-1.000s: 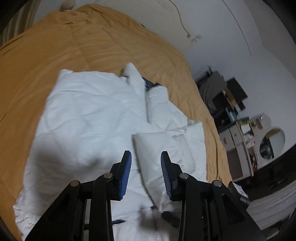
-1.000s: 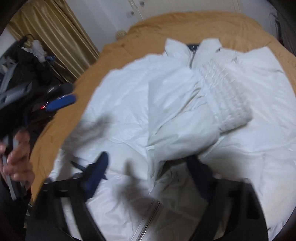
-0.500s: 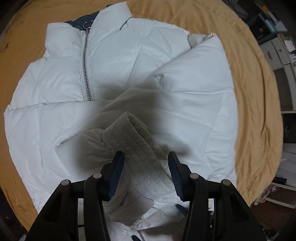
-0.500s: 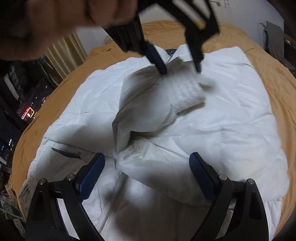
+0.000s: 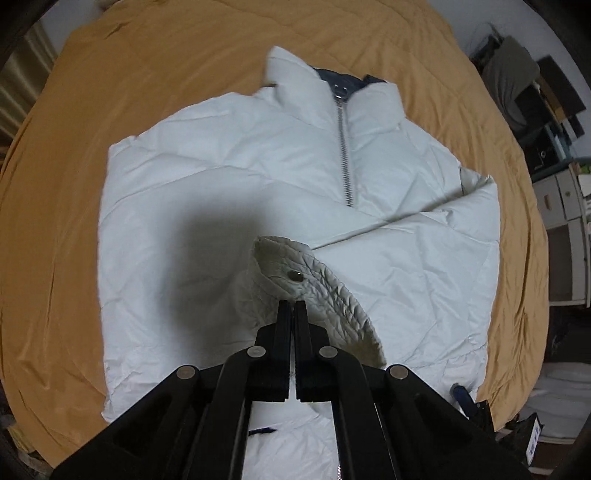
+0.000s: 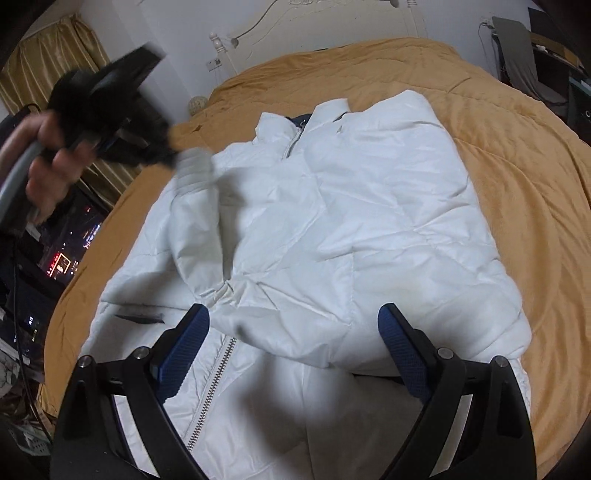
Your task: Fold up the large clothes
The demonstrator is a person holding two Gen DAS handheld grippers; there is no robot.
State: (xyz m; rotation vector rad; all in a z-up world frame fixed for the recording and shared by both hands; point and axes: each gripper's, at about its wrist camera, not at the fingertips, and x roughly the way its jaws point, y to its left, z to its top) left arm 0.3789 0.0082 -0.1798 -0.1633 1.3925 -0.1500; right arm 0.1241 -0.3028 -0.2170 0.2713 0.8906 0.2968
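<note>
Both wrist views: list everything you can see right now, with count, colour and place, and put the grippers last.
puffer jacket: one, white, spread front-up on the bed, collar at the far end
sleeve cuff: one, white quilted with a metal snap, lifted over the jacket's middle
zipper: one, silver, running down from the collar
bed cover: one, mustard orange, under the jacket
headboard: one, white, behind the bed
curtain: one, gold, left of the bed in the right wrist view
shelves and drawers: cluttered, pale, at the right edge in the left wrist view
left gripper: black, jaws closed on the sleeve cuff
right gripper: black with blue pads, jaws wide apart above the jacket's lower half, holding nothing
</note>
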